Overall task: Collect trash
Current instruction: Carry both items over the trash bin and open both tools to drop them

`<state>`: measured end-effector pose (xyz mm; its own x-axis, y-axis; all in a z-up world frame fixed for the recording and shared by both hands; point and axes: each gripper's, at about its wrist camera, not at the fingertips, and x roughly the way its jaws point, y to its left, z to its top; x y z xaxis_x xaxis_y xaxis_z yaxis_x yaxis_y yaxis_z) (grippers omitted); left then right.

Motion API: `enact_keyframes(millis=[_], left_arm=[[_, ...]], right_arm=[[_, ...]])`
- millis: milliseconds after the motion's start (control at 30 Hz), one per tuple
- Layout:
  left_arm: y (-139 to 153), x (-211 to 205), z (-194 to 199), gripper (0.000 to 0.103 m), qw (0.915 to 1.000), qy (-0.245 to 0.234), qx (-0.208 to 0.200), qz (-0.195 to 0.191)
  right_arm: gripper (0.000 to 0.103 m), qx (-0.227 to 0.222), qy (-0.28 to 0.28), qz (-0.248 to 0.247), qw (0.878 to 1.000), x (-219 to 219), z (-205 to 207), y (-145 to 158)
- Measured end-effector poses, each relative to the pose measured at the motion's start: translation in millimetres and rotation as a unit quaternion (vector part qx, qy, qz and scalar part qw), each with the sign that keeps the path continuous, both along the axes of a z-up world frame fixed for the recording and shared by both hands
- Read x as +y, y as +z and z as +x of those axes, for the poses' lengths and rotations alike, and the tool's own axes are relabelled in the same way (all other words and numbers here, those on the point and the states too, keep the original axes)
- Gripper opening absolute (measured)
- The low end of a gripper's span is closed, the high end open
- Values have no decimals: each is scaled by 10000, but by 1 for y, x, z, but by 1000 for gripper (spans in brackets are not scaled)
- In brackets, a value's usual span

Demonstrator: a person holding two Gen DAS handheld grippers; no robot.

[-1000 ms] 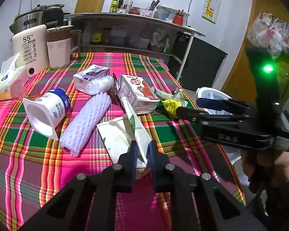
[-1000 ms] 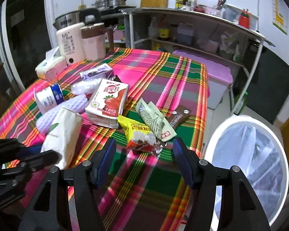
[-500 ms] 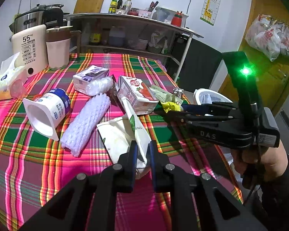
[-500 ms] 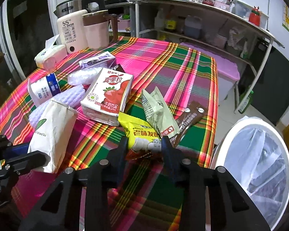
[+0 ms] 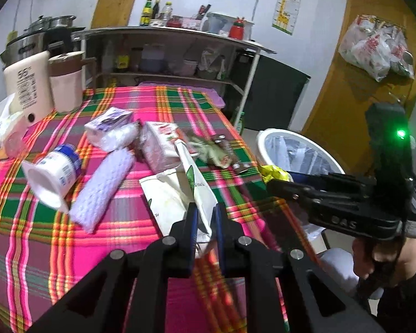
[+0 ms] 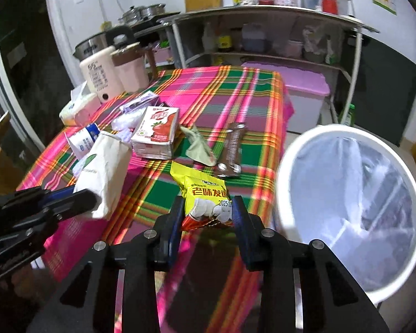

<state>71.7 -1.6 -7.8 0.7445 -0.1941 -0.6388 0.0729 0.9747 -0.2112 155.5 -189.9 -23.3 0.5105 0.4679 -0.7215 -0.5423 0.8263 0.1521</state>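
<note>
My left gripper [image 5: 205, 216] is shut on a white paper bag [image 5: 180, 194] with a green leaf print, lifted off the plaid table; the bag also shows in the right wrist view [image 6: 102, 166]. My right gripper [image 6: 208, 213] is shut on a yellow snack packet [image 6: 205, 194] and holds it above the table's near right edge; the packet also shows in the left wrist view [image 5: 274, 173]. A white trash bin [image 6: 352, 194] with a clear liner stands just right of the table.
On the plaid table [image 6: 235, 97] lie a strawberry milk carton [image 6: 155, 130], a green wrapper [image 6: 199, 147], a brown wrapper [image 6: 233, 149], a yogurt cup [image 5: 52, 172], foam netting [image 5: 102, 188] and a tissue pack [image 6: 75, 108]. A kettle and jug stand at the back left.
My right gripper closed on the yellow packet and lifted it back toward the bin. My left gripper raised the white bag off the table.
</note>
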Motion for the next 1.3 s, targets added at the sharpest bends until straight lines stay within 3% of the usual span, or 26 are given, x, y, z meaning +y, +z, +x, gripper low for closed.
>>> enact_keyframes(millis=[267,567,933,1033,1100,1167,1300], left_arm=[[12,-36,26,13,9983,-576,-94,-15],[20,-92,63,13,9901,-1385,-206,41],[18,-132,95,14,9819,-1889,-123,-47],[16,-137,96,25,9809,-1940,-119,-51],[16,-137,96,40,9807,-1949,-121,-86],[16,-136,96,40,9809,-1937,-116,-114],[16,-130,94,40,9826,-1842,-127,-178]], right_arm=[[36,-99,-646,153,9977,-55,-5,10],[36,-11,-1412,127,9899,-115,4,5],[37,156,-1781,154,9838,-150,15,-3],[37,212,-1806,181,9832,-154,16,-6],[41,222,-1807,200,9831,-155,17,-7],[47,225,-1827,229,9826,-156,16,-7],[47,177,-1857,264,9821,-158,14,-5]])
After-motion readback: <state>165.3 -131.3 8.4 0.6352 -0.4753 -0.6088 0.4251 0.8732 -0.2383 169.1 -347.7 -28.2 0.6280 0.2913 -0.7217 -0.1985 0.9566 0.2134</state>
